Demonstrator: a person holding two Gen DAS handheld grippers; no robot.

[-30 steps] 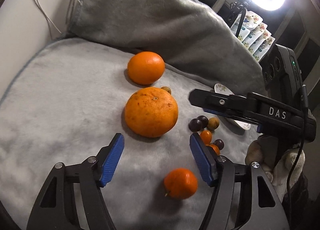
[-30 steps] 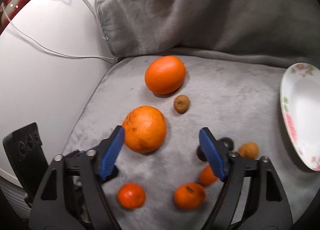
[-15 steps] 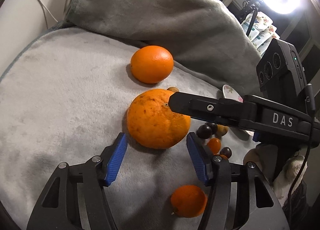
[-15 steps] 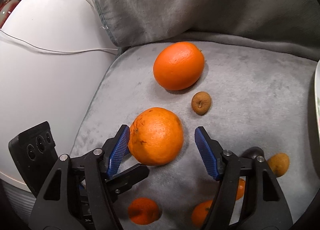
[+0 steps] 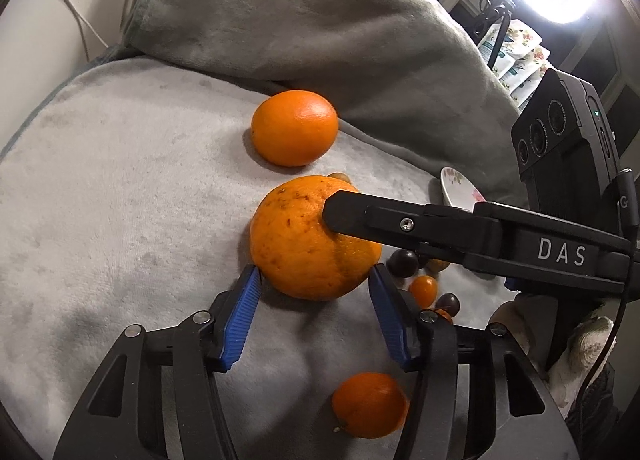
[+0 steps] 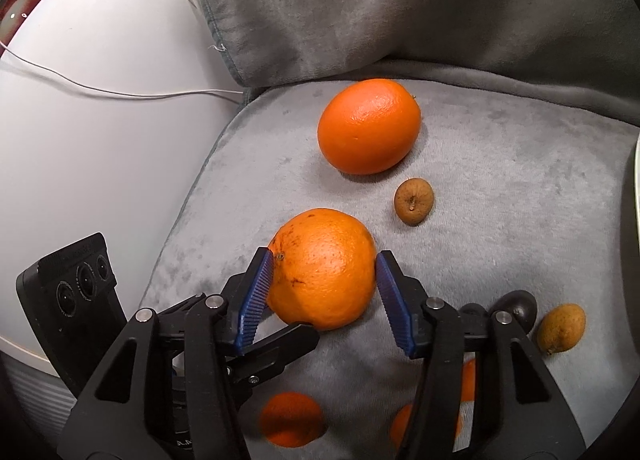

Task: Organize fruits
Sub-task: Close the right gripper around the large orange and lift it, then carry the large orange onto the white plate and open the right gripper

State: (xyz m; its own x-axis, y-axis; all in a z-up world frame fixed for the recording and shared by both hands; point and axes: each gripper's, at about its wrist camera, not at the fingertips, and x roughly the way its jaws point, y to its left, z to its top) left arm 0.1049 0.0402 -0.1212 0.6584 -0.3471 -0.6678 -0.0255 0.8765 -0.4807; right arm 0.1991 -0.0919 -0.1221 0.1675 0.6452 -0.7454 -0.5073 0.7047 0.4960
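Both my grippers have closed in on the large speckled orange [image 6: 322, 270] since a second ago: it was well ahead of the left gripper [image 5: 314, 314] then, now it sits at the tips of the blue ribbed pads, on the grey plush blanket [image 5: 120, 199]. Left jaws apart, narrower than before, tips just beside the fruit; contact on either side can't be confirmed. My right gripper [image 6: 324, 300] has shifted over to the same orange, jaws apart, pads flanking it and looking to touch both sides, though I can't tell if it's actually gripped. In the left view the right gripper's black finger crosses the top of the orange and hides part of it. The smooth round orange [image 6: 369, 125] is beyond it, apart, near the blanket fold. Small brown wrinkled fruit [image 6: 413, 201] lies between the two; in the left view only its top edge peeks out. The small tangerine [image 5: 369, 404] is partly behind the left frame. The floral white plate [image 5: 460, 189] is mostly hidden; dark small fruits [image 5: 404, 263] partly covered.
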